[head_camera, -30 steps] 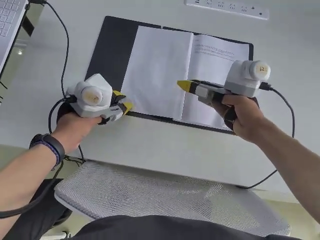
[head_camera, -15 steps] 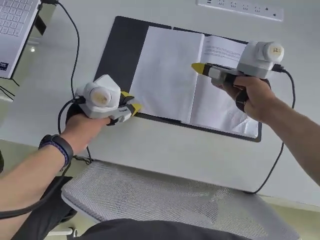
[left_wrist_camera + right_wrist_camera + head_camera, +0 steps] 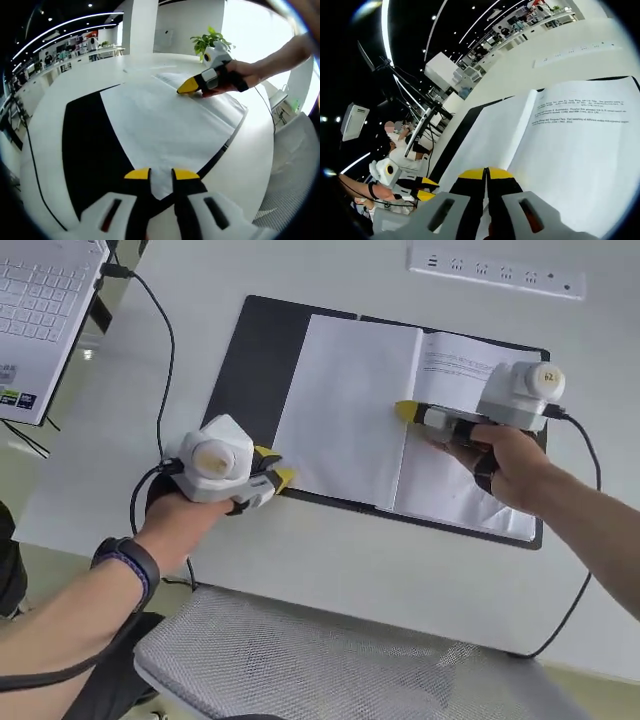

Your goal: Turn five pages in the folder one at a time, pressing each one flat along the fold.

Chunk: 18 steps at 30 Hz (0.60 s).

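Looking down from overhead; looking low, close behind the fingertips [image 3: 137, 174], toward each other, across the shared folder [image 3: 250, 350].

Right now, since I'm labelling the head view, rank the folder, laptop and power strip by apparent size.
1. folder, clearly largest.
2. laptop, cropped by the frame edge.
3. power strip, smallest as seen, though farther away.

Bare bench [image 3: 330, 550] round folder [image 3: 250, 360]; laptop [image 3: 45, 310], cable [image 3: 170, 350] left, likely power strip [image 3: 495, 272] behind.

No txt legible. Printed lines on right page [image 3: 580, 150] of folder [image 3: 250, 350]: too small. Stickers [image 3: 18, 397] on laptop [image 3: 45, 300], mark on right gripper [image 3: 405, 411] cap: blurred.
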Each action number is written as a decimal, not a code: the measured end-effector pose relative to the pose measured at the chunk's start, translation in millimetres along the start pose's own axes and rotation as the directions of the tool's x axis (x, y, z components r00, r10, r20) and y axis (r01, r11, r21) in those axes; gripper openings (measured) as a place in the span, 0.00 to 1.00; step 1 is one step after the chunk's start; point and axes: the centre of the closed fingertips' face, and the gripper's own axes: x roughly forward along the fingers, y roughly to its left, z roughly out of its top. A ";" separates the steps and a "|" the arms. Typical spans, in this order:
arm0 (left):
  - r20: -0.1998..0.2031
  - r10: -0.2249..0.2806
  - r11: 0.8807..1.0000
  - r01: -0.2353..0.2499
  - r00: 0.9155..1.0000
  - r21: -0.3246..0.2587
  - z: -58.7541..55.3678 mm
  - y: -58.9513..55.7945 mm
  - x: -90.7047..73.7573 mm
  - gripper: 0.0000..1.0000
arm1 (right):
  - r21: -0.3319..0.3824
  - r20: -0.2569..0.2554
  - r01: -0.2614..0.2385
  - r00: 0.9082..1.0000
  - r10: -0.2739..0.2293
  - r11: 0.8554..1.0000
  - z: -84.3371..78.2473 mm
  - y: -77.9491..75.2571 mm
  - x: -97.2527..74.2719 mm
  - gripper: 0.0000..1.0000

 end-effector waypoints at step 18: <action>-0.004 -0.001 1.000 0.001 1.000 0.000 -0.5 -3.0 -1.0 0.15 | 0.077 0.079 -0.005 0.997 -0.001 0.997 40.6 -27.0 21.9 0.00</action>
